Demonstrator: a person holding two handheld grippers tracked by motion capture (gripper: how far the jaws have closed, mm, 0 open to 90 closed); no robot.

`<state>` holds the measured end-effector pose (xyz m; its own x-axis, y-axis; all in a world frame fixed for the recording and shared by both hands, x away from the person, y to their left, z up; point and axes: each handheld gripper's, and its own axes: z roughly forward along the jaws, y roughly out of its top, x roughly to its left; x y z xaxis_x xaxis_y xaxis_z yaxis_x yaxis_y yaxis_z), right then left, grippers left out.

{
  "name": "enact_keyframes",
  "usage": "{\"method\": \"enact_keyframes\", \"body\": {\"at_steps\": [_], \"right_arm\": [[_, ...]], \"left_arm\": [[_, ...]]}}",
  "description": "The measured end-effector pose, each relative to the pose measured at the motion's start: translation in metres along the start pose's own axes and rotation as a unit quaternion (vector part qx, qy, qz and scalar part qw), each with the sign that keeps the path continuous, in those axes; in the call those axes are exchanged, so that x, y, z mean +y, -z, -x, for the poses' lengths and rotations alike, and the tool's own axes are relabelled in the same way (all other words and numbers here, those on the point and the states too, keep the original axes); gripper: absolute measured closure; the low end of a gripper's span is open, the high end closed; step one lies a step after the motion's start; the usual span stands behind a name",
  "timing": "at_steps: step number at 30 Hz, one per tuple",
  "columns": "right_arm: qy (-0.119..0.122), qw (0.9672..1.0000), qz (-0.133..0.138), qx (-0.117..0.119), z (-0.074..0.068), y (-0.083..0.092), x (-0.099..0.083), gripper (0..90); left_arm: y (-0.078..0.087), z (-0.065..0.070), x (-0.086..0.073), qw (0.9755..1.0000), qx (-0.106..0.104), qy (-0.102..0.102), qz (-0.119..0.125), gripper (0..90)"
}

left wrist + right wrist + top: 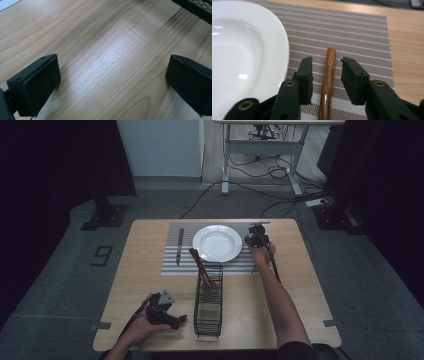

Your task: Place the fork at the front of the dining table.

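On the wooden table (pixel 135 270) a striped grey placemat (pixel 352 32) carries a white plate (pixel 217 243), and the right gripper (pixel 326 75) hangs over the mat just beside the plate's rim. Its jaws stand apart, with a wooden-handled utensil (pixel 329 72) lying flat on the mat in the gap between them; the pads do not press on the handle, and a bit of bright metal shows where the handle runs toward the camera. Across the plate, a knife (pixel 179 245) with a wooden handle lies on the mat's other edge. A black wire basket (pixel 208 302) stands nearer the person, with brown-handled pieces leaning out of its far end. The left gripper (pixel 112 82) rests low over bare wood next to the basket, jaws wide apart and holding nothing.
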<state>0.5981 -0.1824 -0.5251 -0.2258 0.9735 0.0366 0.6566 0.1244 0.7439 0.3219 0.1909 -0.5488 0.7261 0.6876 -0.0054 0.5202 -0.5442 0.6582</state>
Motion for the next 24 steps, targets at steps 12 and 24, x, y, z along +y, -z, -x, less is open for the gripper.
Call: {"method": "enact_keyframes", "body": {"at_steps": [12,24], "right_arm": [[0.012,0.9995,-0.012,0.027,-0.001,0.033,-0.015,57.6],[0.009,0.9983,-0.053,0.021,0.002,0.02,-0.034,77.4]], "left_arm": [[0.0,0.001,0.0,1.0,-0.001,-0.001,0.0,0.0],[0.0,0.001,0.0,1.0,-0.001,-0.001,0.0,0.0]]}}
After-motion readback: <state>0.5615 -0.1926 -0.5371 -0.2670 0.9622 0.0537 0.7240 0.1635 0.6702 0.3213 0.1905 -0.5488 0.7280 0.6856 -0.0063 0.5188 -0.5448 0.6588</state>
